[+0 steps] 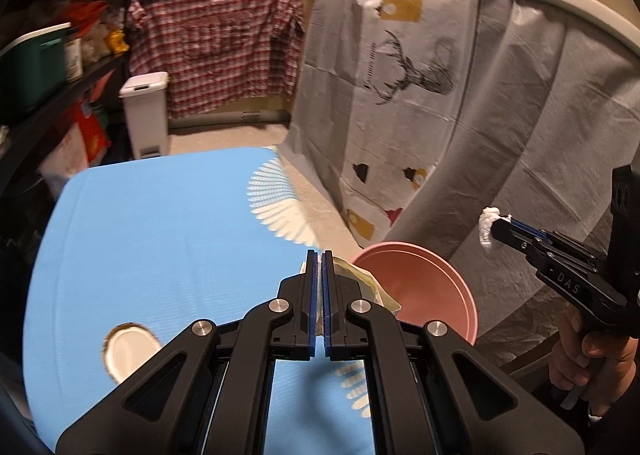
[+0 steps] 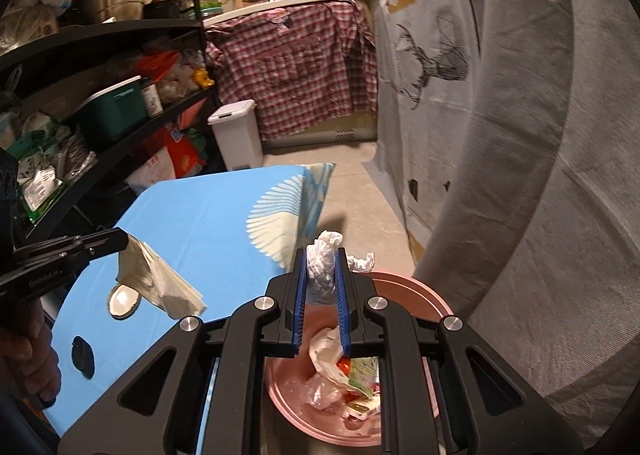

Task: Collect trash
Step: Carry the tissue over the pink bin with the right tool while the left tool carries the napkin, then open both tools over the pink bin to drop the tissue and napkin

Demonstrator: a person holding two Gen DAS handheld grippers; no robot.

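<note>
My left gripper (image 1: 320,253) is shut on a cream paper wrapper (image 1: 362,279), held above the blue table's right edge beside the pink bin (image 1: 424,287). From the right wrist view that left gripper (image 2: 122,241) comes in from the left with the cream wrapper (image 2: 160,287) hanging from it. My right gripper (image 2: 322,251) is shut on a crumpled white tissue (image 2: 324,259), directly over the pink bin (image 2: 400,287), which holds several wrappers and scraps. The left wrist view shows the right gripper (image 1: 498,225) at the right with the white tissue (image 1: 488,227) at its tip.
A blue table (image 1: 160,235) bears a coconut-shell half (image 1: 128,351) and, in the right wrist view, a dark flat piece (image 2: 83,357). A grey deer-print cloth (image 1: 420,95) hangs right. A white pedal bin (image 1: 146,115) and cluttered black shelves (image 2: 100,95) stand left.
</note>
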